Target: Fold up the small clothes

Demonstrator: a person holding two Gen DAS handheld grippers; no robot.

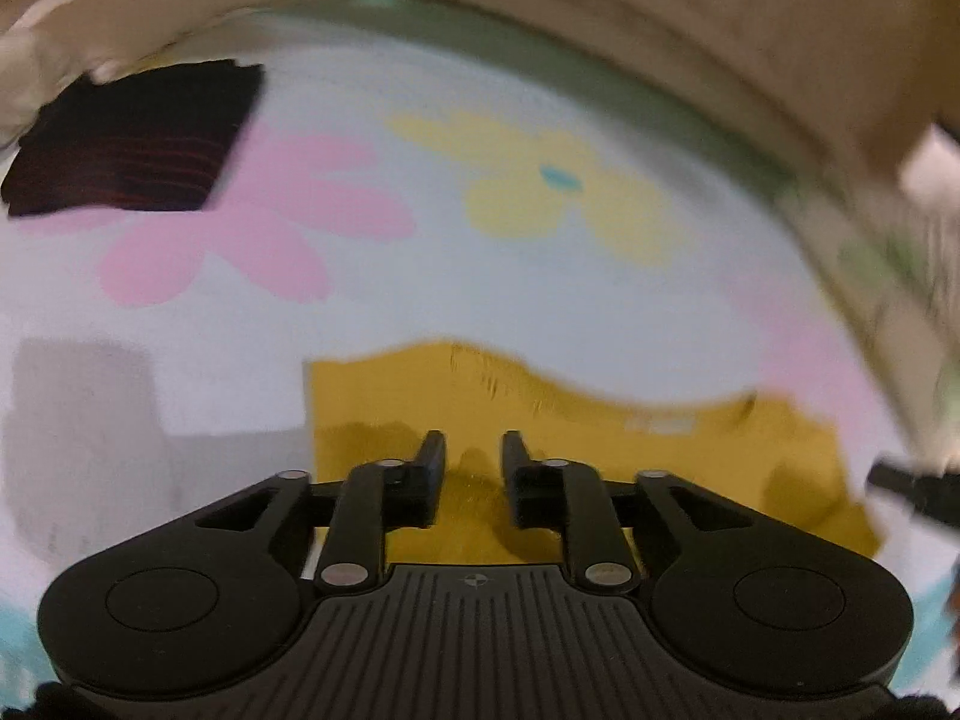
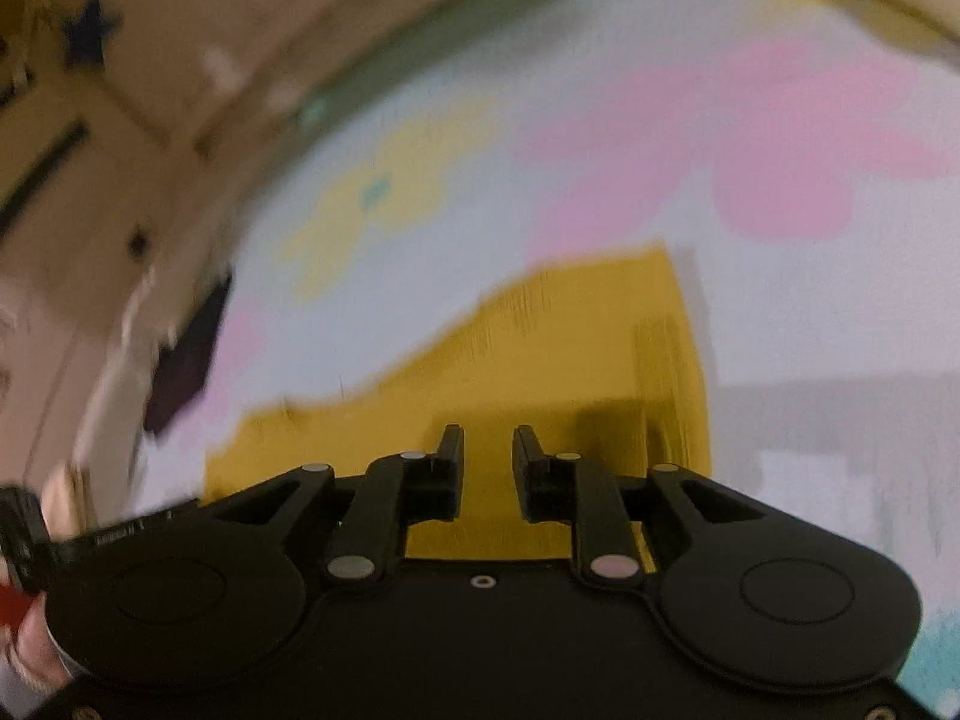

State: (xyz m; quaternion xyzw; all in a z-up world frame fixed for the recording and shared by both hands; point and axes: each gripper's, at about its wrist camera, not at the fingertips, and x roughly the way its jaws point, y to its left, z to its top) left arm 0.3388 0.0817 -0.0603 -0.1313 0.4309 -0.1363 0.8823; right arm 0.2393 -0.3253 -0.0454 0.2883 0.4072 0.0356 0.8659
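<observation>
A mustard-yellow garment (image 1: 570,414) lies flat on a pale sheet printed with pink and yellow flowers (image 1: 420,276). My left gripper (image 1: 474,444) hovers over the garment's near left part, jaws a little apart with only cloth showing below the gap, so it is open. In the right wrist view the same yellow garment (image 2: 570,348) lies under my right gripper (image 2: 487,438), also open, with nothing pinched between its fingers. Both views are blurred.
A dark folded garment with red stripes (image 1: 138,144) lies at the far left of the sheet, also visible as the dark garment (image 2: 186,354). A grey cloth (image 1: 78,432) lies left of the yellow one. Brown cardboard-like surfaces (image 1: 720,30) rim the sheet's far side.
</observation>
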